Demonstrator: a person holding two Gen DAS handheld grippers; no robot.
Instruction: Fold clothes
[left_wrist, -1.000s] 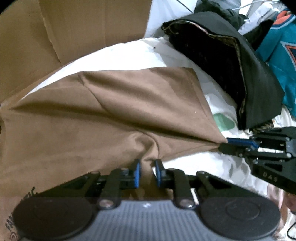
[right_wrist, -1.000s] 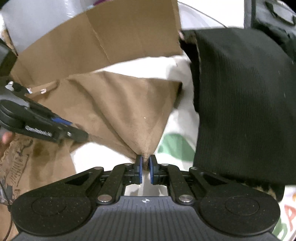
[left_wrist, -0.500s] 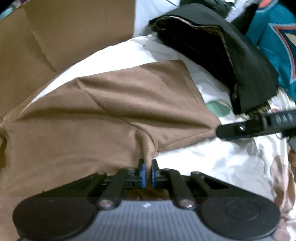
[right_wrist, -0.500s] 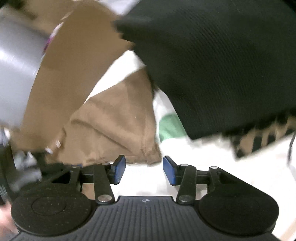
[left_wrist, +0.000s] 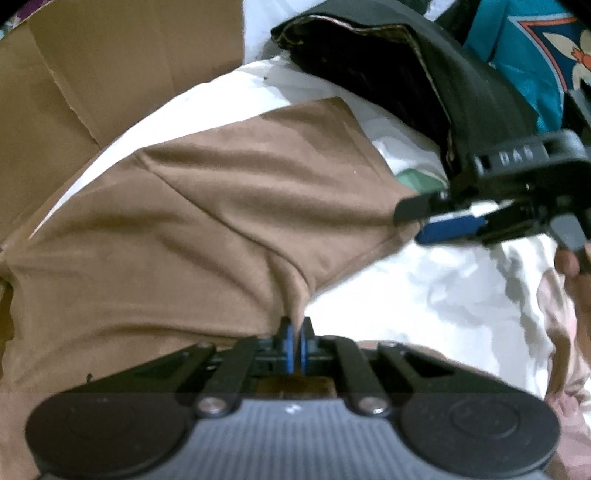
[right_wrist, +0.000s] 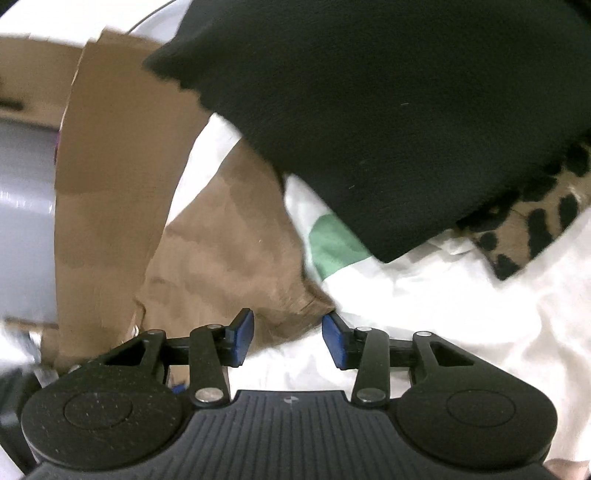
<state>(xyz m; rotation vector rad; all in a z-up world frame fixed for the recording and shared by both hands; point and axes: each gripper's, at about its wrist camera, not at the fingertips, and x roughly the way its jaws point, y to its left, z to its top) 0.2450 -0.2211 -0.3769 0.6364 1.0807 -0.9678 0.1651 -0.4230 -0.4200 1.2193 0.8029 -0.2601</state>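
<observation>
A brown garment lies partly folded on a white sheet. My left gripper is shut on a pinched fold at the garment's near edge. In the left wrist view my right gripper sits at the garment's right corner, rolled onto its side. In the right wrist view that brown corner lies loosely between the blue pads of my right gripper. Its jaws are closing, but the pads do not press on the cloth.
A folded black garment lies just behind and right of the brown one, looming over the right gripper. Leopard-print fabric peeks from under it. A teal jersey is at far right. A cardboard flap borders the left.
My right gripper let go of the brown corner, opened its jaws and rolled over on its side. My left gripper closed fully on the near fold and barely moved.
</observation>
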